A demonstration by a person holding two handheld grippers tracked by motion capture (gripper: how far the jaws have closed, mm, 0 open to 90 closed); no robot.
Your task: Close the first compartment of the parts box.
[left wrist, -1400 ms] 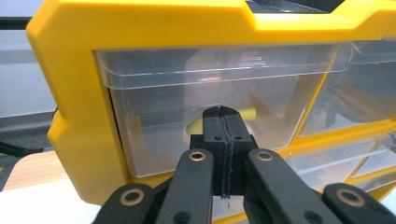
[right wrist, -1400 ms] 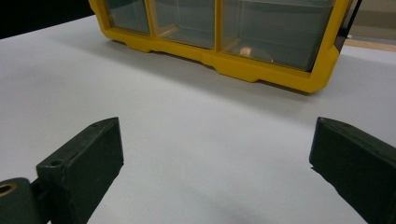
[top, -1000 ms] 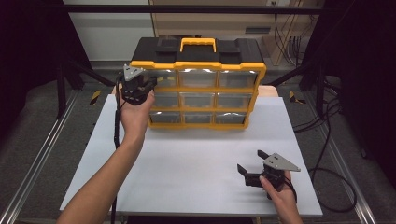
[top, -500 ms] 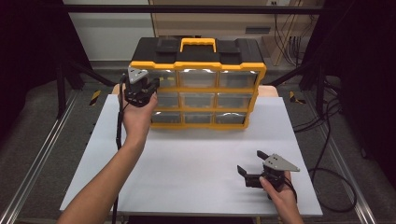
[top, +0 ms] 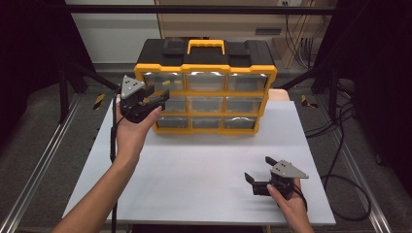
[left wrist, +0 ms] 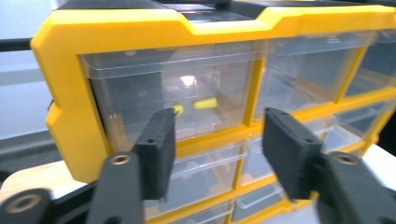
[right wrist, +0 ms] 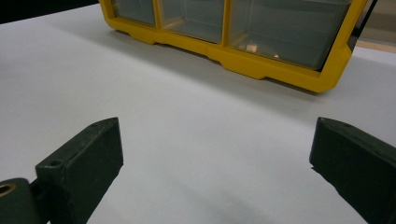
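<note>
1. Standing at the far side of the white table, the yellow-and-black drawer cabinet faces the person.
2. The left gripper is just before its top-left drawer — jaws apart, having just been opening, nothing between them.
3. The right gripper rests near the table's front edge — jaws wide apart, empty.

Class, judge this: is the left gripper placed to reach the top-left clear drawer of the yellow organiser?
Probably yes: the left gripper stands open right before the top-left clear drawer, with nothing between them.
</note>
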